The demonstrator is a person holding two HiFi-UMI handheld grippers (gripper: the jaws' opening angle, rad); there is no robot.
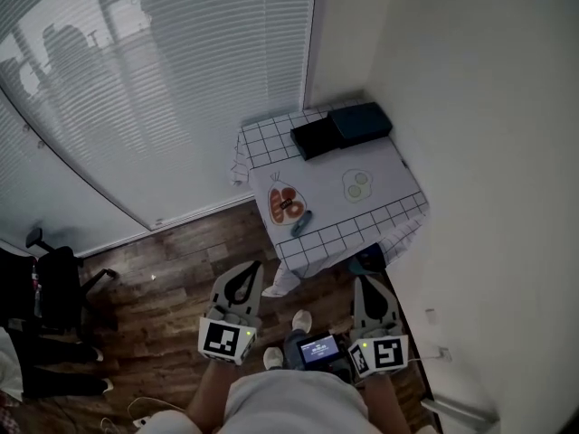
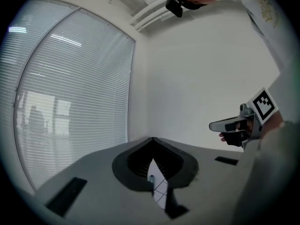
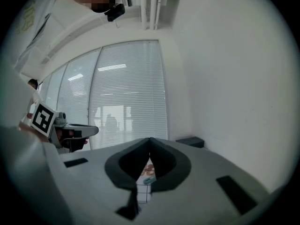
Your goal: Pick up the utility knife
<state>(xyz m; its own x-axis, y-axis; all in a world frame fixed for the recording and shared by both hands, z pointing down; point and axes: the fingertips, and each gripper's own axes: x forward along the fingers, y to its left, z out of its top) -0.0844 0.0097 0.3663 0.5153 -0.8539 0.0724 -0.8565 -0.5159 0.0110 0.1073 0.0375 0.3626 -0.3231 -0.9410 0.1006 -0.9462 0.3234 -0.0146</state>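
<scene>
The utility knife (image 1: 301, 221), small and blue-grey, lies near the front edge of a table with a white checked cloth (image 1: 380, 215), beside an oval plate with a red pattern (image 1: 285, 203). Both grippers hang level over the wooden floor, short of the table. The left gripper (image 1: 244, 274) is shut and empty. The right gripper (image 1: 371, 286) also looks shut, with nothing in it. In the left gripper view the slit below the shut tips (image 2: 151, 139) shows the cloth (image 2: 160, 191) and a bluish bit (image 2: 151, 178). Under the shut tips (image 3: 150, 139) of the right gripper view, the knife (image 3: 149, 179) and plate (image 3: 148, 170) appear.
Two dark boxes (image 1: 339, 129) sit at the table's far end and a pale green disc (image 1: 357, 184) at its middle. A white wall runs along the right, window blinds (image 1: 163, 80) along the left. An office chair (image 1: 54, 287) stands far left. A dark object (image 1: 369, 259) lies under the table.
</scene>
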